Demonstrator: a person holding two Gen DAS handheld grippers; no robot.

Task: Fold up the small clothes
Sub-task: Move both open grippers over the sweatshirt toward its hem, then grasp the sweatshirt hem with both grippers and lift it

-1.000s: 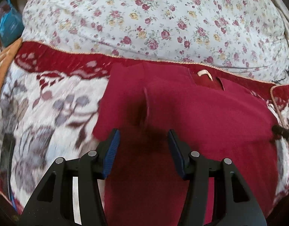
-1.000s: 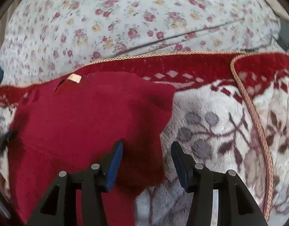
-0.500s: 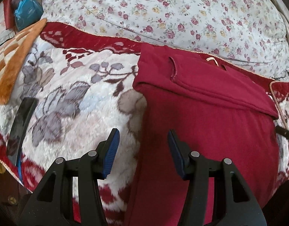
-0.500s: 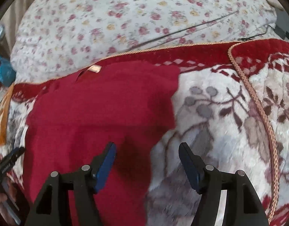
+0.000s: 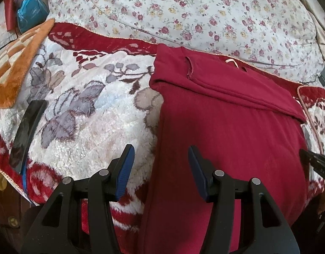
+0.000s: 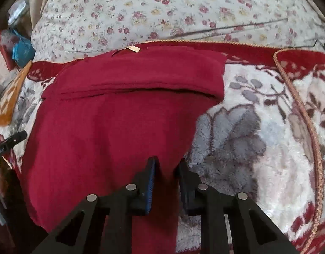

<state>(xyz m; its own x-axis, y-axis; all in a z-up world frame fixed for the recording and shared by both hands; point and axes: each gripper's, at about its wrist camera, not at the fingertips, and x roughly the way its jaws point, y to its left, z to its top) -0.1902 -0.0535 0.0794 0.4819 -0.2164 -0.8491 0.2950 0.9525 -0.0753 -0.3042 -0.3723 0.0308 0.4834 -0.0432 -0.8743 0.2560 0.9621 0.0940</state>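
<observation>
Surface is a bed: plush blanket (image 5: 94,114), white pile with grey leaves and red border, corded trim along the edge. Floral quilt (image 5: 183,10) bunched behind it. Orange checked mat (image 5: 16,63) far left, blue bag (image 5: 29,14) beyond it, contents not readable. Dark flat object (image 5: 26,131) lies on the blanket's left edge.

Red garment (image 5: 226,131) lies flat on the blanket, top part folded down across its width, small tag (image 6: 133,48) at the far edge, lower end hanging toward the cameras.

Left gripper (image 5: 161,169) spread wide, straddling the garment's left edge, holding nothing. Right gripper (image 6: 166,182) clenched on the garment's right-hand edge, cloth pinched between the pads.
</observation>
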